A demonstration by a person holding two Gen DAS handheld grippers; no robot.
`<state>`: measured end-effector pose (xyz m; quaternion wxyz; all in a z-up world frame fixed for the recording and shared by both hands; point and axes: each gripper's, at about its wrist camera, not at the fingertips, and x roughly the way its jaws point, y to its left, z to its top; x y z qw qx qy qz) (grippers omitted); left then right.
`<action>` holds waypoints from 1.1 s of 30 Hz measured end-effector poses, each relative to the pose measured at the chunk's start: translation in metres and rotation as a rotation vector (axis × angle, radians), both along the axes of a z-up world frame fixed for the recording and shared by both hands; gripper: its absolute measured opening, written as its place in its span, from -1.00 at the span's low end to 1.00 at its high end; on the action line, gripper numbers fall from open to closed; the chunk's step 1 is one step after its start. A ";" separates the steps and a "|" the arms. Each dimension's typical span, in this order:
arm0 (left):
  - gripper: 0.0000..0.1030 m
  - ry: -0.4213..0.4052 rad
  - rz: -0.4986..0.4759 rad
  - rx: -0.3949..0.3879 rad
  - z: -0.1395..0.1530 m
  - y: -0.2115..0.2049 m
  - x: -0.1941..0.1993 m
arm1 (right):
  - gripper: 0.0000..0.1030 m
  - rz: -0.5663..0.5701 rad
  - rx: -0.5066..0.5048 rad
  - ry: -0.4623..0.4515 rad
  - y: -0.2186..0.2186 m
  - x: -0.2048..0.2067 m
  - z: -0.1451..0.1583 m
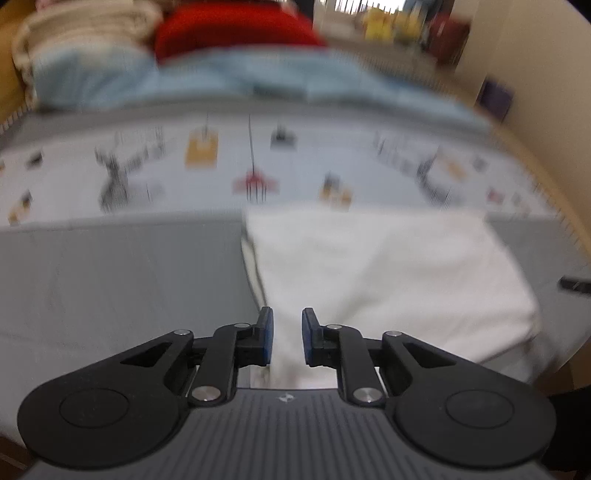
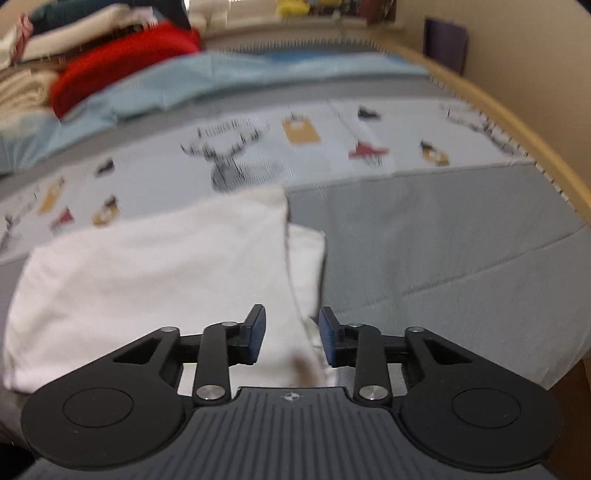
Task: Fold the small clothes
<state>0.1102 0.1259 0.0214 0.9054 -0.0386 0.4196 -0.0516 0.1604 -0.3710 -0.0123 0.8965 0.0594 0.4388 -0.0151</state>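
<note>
white cloth folded flat on the grey mat, near edge of the bed, blurred in both views. left gripper low over the cloth's left near corner, blue pads parted with a narrow gap, nothing between them, white fabric showing through the gap. right gripper over the cloth's right near corner, pads apart and released, a folded edge of the cloth running up between them, no pinch visible. beyond the cloth, a pale printed sheet with a deer and small pictures, then a light blue blanket, a red garment and cream folded fabric at the far side. beige wall to the right.
</note>
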 end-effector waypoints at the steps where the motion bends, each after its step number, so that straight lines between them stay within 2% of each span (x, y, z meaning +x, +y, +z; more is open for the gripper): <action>1: -0.48 -0.044 0.003 -0.014 0.010 0.004 -0.007 | -0.33 -0.004 0.007 -0.016 0.006 -0.006 0.004; 2: -0.38 -0.086 0.009 -0.027 0.017 0.008 -0.014 | -0.31 -0.006 0.015 -0.023 0.012 -0.011 0.007; 4: -0.30 -0.150 0.034 -0.038 0.025 0.016 -0.028 | -0.30 -0.006 0.035 -0.031 0.027 -0.019 0.009; 11: -0.19 -0.217 0.237 -0.175 0.030 0.041 -0.037 | -0.30 0.086 0.062 -0.030 0.090 -0.031 0.014; 14: -0.19 -0.214 0.275 -0.241 0.030 0.049 -0.032 | -0.33 0.148 0.086 -0.045 0.122 -0.031 0.016; 17: -0.19 -0.199 0.275 -0.255 0.031 0.047 -0.029 | -0.88 0.235 0.138 -0.051 0.159 -0.031 0.014; 18: -0.19 -0.200 0.270 -0.248 0.032 0.044 -0.029 | -0.89 0.266 0.158 -0.051 0.169 -0.030 0.013; 21: -0.19 -0.211 0.252 -0.239 0.030 0.041 -0.029 | -0.89 0.383 0.194 -0.053 0.212 -0.032 0.008; 24: -0.18 -0.200 0.256 -0.247 0.026 0.045 -0.028 | -0.86 0.507 0.225 -0.009 0.251 -0.033 -0.003; 28: -0.18 -0.169 0.278 -0.275 0.018 0.058 -0.024 | -0.81 0.641 0.199 0.044 0.299 -0.035 -0.024; 30: -0.17 -0.146 0.288 -0.293 0.013 0.065 -0.022 | -0.52 0.687 0.162 0.061 0.318 -0.037 -0.036; 32: -0.16 -0.112 0.294 -0.309 0.008 0.072 -0.019 | -0.36 0.721 0.118 0.060 0.334 -0.038 -0.046; 33: -0.16 -0.102 0.298 -0.312 0.006 0.075 -0.018 | -0.34 0.735 0.105 0.061 0.340 -0.040 -0.050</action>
